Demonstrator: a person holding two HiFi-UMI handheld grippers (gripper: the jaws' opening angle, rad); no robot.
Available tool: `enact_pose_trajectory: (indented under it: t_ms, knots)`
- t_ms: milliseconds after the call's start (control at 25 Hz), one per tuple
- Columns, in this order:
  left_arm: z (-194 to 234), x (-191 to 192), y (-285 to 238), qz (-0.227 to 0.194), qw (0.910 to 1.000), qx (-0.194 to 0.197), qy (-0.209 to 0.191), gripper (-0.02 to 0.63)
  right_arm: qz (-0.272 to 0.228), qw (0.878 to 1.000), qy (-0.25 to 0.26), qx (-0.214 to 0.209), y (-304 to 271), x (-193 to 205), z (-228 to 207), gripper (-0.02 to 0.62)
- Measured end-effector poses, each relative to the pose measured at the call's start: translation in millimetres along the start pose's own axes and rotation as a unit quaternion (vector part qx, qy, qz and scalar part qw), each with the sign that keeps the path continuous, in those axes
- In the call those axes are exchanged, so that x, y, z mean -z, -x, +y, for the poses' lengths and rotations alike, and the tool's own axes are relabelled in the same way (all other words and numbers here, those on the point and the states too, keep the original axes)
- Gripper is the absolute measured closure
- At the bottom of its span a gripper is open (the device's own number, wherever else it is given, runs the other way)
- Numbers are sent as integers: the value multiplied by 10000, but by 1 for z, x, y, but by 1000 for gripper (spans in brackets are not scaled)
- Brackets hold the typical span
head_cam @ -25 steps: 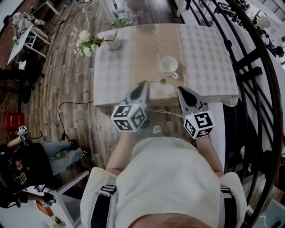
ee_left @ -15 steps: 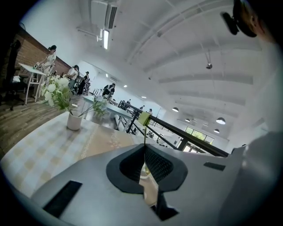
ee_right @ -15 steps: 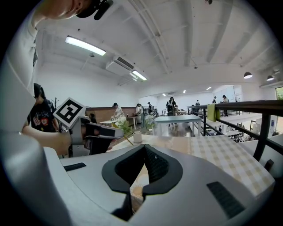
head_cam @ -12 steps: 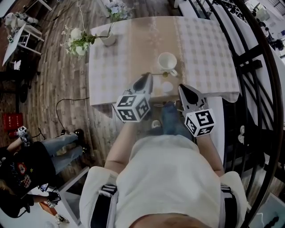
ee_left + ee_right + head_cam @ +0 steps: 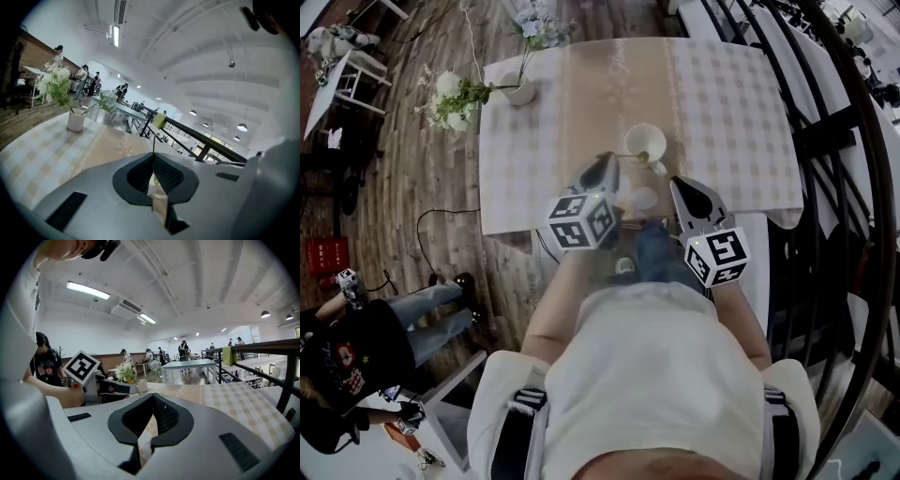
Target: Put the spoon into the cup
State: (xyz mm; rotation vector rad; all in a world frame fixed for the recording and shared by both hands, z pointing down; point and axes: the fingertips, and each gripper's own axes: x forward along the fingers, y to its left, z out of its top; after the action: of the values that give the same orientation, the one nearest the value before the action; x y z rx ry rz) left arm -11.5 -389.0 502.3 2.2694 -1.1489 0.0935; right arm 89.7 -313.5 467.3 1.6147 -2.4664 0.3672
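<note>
Person: white short-sleeved shirt (image 5: 656, 375), plain, no print seen. Blue jeans (image 5: 654, 251) show below its hem. A black shoulder strap (image 5: 517, 427) with pale cross-bands sits at each shoulder.

Left gripper (image 5: 609, 159): light grey moulded shell tapering to a point, with black ribbed pads lining a teardrop-shaped opening and a dark rectangular recess in the shell. Right gripper (image 5: 675, 184): same build. Each has a rear marker cube (image 5: 581, 222) with white faces bearing black square patterns.
</note>
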Motion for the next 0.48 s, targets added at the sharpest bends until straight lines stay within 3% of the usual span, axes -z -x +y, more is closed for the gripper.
enact_pose_trajectory:
  t_ms: [160, 480]
  knots:
    - [2, 20, -1, 99, 9999, -35, 60, 601, 45, 10000, -39, 17, 5, 13, 0, 595]
    - [29, 1, -71, 366, 9989, -190, 224, 601, 279, 9995, -93, -78, -55, -6, -45, 595]
